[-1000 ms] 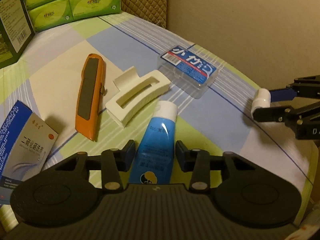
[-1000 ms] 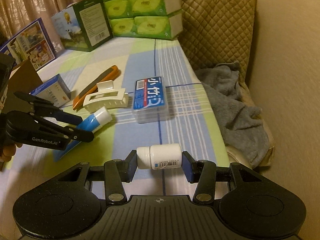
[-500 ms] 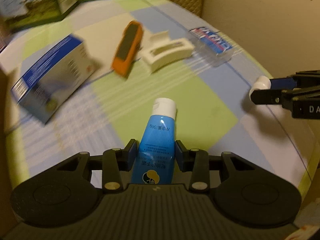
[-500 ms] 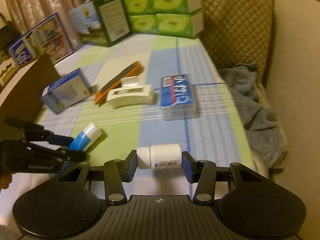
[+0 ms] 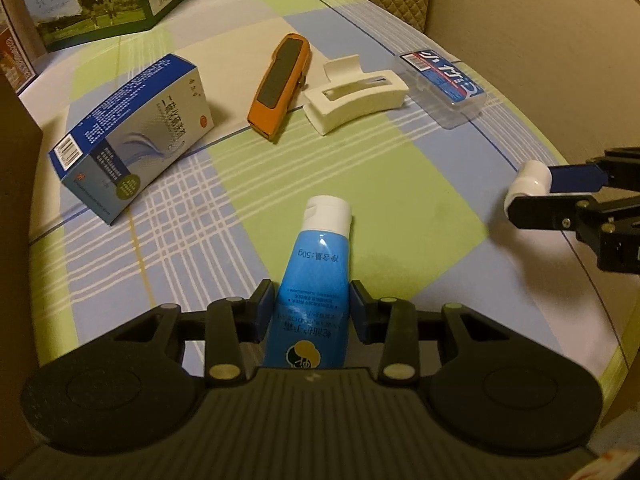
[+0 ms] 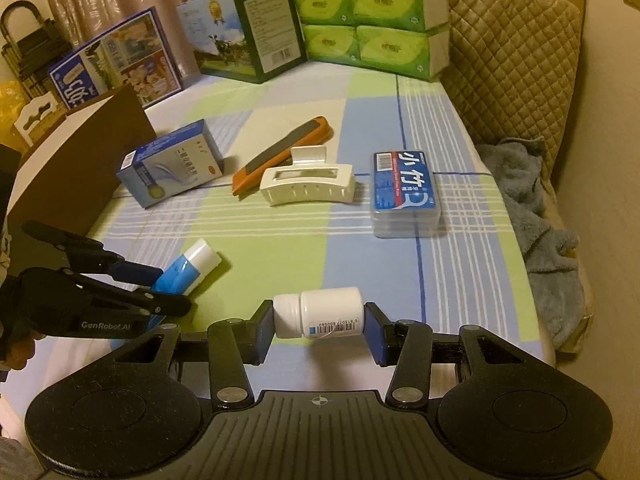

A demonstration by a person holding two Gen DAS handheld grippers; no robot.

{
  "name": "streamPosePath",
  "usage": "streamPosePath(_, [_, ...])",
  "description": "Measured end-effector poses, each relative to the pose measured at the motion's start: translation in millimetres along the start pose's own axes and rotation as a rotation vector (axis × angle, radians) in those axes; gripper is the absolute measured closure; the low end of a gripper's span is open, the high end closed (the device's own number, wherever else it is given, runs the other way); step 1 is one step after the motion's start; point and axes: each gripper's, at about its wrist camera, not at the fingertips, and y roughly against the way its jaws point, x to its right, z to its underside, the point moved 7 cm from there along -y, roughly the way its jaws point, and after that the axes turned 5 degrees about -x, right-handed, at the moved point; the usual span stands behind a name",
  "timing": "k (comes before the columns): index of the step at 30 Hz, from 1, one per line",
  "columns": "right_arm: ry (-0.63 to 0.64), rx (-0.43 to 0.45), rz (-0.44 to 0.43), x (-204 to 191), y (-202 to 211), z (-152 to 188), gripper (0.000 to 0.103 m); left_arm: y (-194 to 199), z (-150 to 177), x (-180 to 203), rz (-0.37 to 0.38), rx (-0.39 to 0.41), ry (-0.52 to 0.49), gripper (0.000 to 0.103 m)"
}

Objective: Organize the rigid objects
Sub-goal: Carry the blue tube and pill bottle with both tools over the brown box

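- Two grippers are seen, each clamped on one item above the checked cloth (image 5: 400, 168).
- Nearest in the left wrist view, the left gripper (image 5: 311, 310) is closed against the sides of a blue tube (image 5: 316, 280); its white cap points away from the camera, and white print with "50g" is carried on its body.
- In the right wrist view, the right gripper (image 6: 318, 330) is closed on a white pill bottle (image 6: 320, 317), held sideways between the pads with the cap toward the left finger; a barcode label is shown on its lower side.
- Further off, four items are laid in a loose row on the cloth.
- A blue and white carton (image 5: 132, 136) is set at the left, just beside a brown board (image 6: 80, 160).
- An orange utility knife (image 5: 280, 84) with a grey grip panel is laid beside it, touching or nearly touching a cream hair claw (image 5: 354, 94).
- A clear plastic case (image 5: 440, 80) with a blue and red label is placed at the right, apart from the claw.
- Farthest back, green tissue packs (image 6: 372, 16) and a milk carton box (image 6: 248, 28) are stacked along the far edge.
- A grey towel (image 6: 536, 216) is bunched off the cloth's right side.
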Motion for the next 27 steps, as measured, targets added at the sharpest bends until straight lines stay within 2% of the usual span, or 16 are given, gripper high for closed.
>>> streamPosePath(5, [0.016, 0.001, -0.008, -5, 3, 1, 0.059, 12, 1, -4, -0.006, 0.035, 0.022, 0.069])
streamPosePath(14, [0.060, 0.024, -0.037, -24, 8, -5, 0.059, 55, 0, -18, -0.021, 0.155, 0.078, 0.069])
streamPosePath(27, [0.141, 0.072, -0.122, -73, 22, -34, 0.059, 115, 6, -46, -0.054, 0.241, 0.163, 0.069])
